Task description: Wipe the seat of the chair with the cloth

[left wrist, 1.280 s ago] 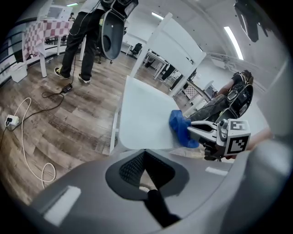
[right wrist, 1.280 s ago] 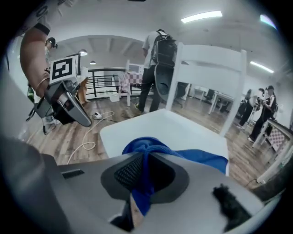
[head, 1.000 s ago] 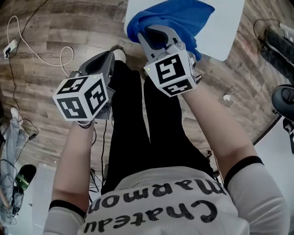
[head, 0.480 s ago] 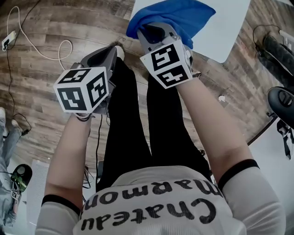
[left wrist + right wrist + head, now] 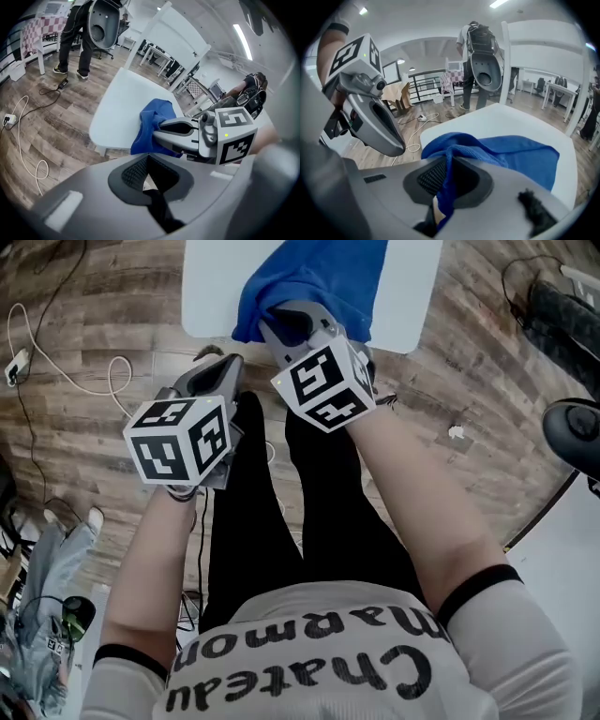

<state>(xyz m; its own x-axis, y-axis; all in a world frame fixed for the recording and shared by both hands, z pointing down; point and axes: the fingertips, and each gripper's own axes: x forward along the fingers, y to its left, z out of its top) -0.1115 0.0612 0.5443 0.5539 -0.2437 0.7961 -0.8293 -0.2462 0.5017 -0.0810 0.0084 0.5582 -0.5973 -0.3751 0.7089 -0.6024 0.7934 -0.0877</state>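
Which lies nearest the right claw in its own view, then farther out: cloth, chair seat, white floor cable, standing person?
1. Cloth, pinched in the right claw.
2. Chair seat, directly beneath the cloth.
3. White cable, on the floor, left.
4. Standing person, far back, centre.

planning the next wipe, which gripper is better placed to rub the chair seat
Right. The right gripper is shut on the blue cloth, which lies on the white seat. The left gripper is shut, empty, and sits short of the seat's near edge.
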